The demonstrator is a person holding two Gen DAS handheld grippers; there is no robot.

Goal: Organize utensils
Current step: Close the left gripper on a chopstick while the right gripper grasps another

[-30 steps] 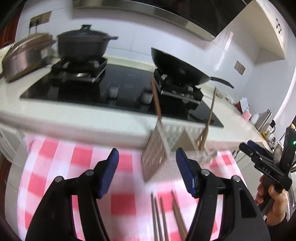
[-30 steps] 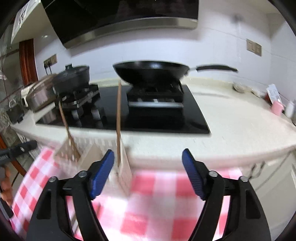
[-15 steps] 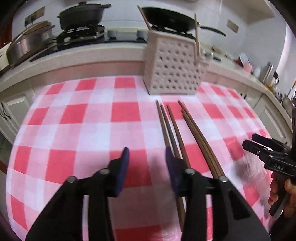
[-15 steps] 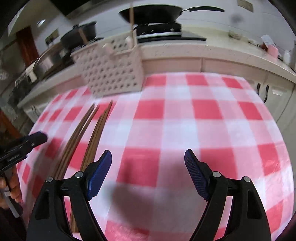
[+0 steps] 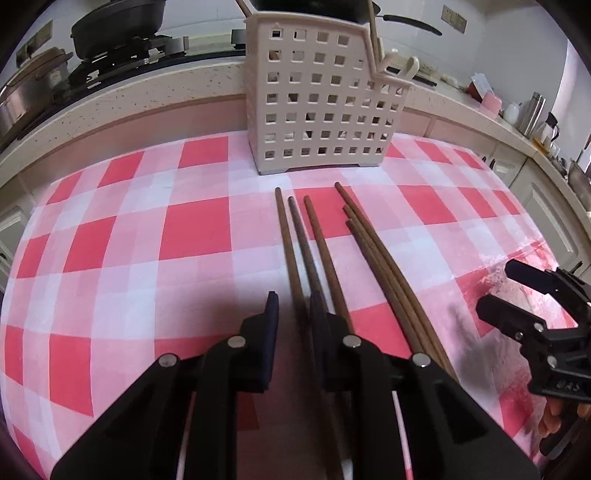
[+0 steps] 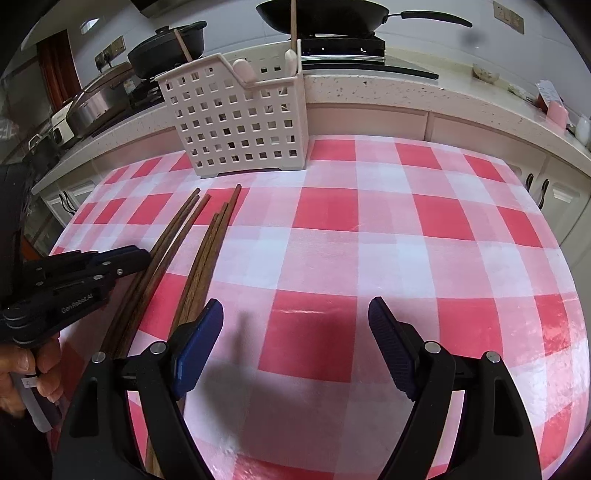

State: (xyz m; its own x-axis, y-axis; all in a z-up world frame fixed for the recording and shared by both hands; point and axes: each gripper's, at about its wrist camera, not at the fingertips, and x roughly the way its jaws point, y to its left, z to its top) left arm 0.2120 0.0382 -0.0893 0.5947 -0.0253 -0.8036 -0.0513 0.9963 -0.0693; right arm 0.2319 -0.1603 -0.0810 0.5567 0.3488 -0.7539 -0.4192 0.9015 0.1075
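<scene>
Several brown chopsticks (image 5: 321, 243) (image 6: 207, 251) lie side by side on the red-and-white checked cloth (image 5: 147, 240) (image 6: 369, 240), tips toward a white perforated utensil caddy (image 5: 317, 103) (image 6: 240, 122). The caddy holds upright chopsticks (image 6: 293, 22) and white handles (image 6: 243, 68). My left gripper (image 5: 294, 314) (image 6: 136, 260) is low over the two leftmost chopsticks; its jaws are closing with both sticks between them and a small gap still showing. My right gripper (image 6: 295, 325) (image 5: 496, 286) stands open and holds nothing, over bare cloth just right of the bundle.
Behind the table runs a speckled counter (image 6: 406, 92) with a black hob, a wok (image 6: 325, 14) and a lidded pot (image 5: 118, 26). Cabinet doors (image 6: 554, 192) line the right. A hand (image 6: 22, 369) holds the left tool.
Both grippers have dropped from facing the hob down to the cloth. The left jaws have narrowed around two chopsticks. The right jaws have stayed wide.
</scene>
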